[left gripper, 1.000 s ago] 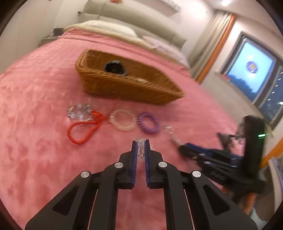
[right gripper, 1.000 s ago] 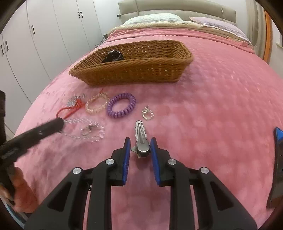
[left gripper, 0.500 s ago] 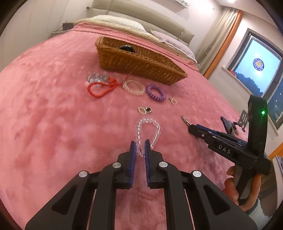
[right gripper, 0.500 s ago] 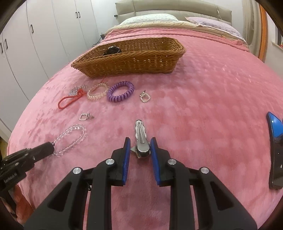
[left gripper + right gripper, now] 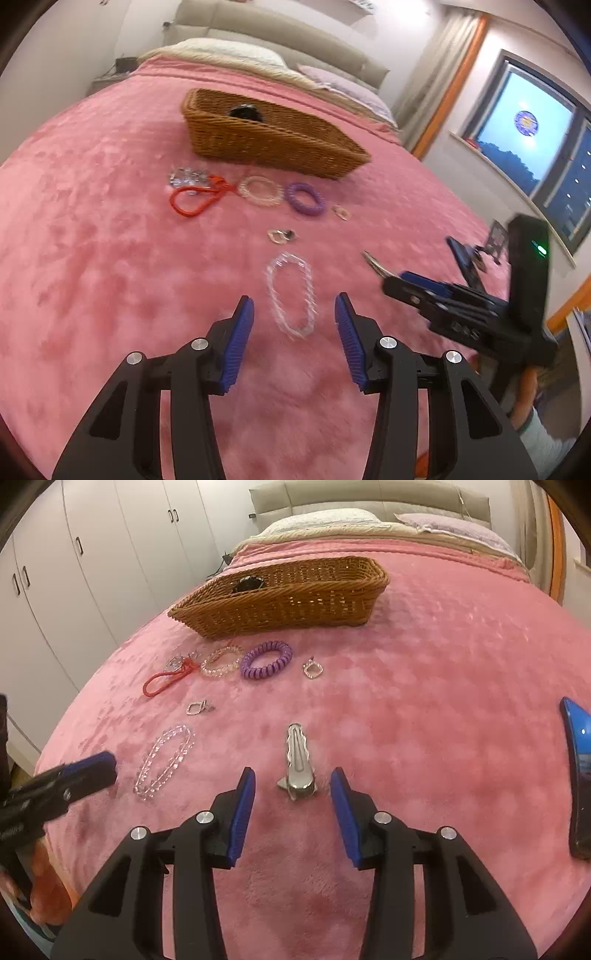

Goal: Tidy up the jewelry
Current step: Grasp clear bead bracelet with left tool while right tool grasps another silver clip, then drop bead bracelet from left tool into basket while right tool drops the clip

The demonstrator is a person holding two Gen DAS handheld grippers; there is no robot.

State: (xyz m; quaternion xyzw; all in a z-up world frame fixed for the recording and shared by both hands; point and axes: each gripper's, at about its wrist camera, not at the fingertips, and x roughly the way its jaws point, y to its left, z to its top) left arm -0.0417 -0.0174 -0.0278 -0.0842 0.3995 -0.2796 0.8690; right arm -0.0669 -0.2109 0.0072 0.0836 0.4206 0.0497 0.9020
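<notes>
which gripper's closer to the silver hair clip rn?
Right. The right gripper is opening with the hair clip lying between its fingers; the left gripper is off beside it, opening over the clear bead bracelet.

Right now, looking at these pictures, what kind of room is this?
Most likely a bedroom. The jewelry lies on a bed with a pink blanket, pillows rest against a padded headboard, and tall white wardrobe doors line the wall beside it.
</notes>
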